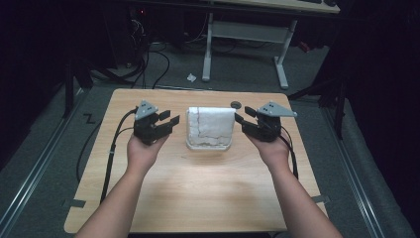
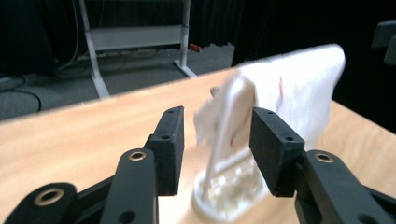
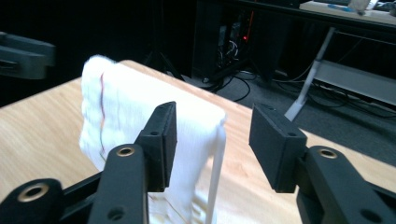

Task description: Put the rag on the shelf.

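Left gripper [image 1: 166,120]: hovering with jaws spread, nothing between them — aiming at the rack's near end.
Right gripper [image 1: 246,118]: mirroring, jaws parted and bare.
White cloth [image 1: 210,122]: draping over a white rack [image 1: 208,145] mid-table [image 1: 198,183] — probably drying, flanked for a two-sided pickup.

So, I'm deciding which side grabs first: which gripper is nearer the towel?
Right, slightly. The right gripper has its tips almost at the towel's right edge; the left gripper sits a small gap off its left edge. Both open.
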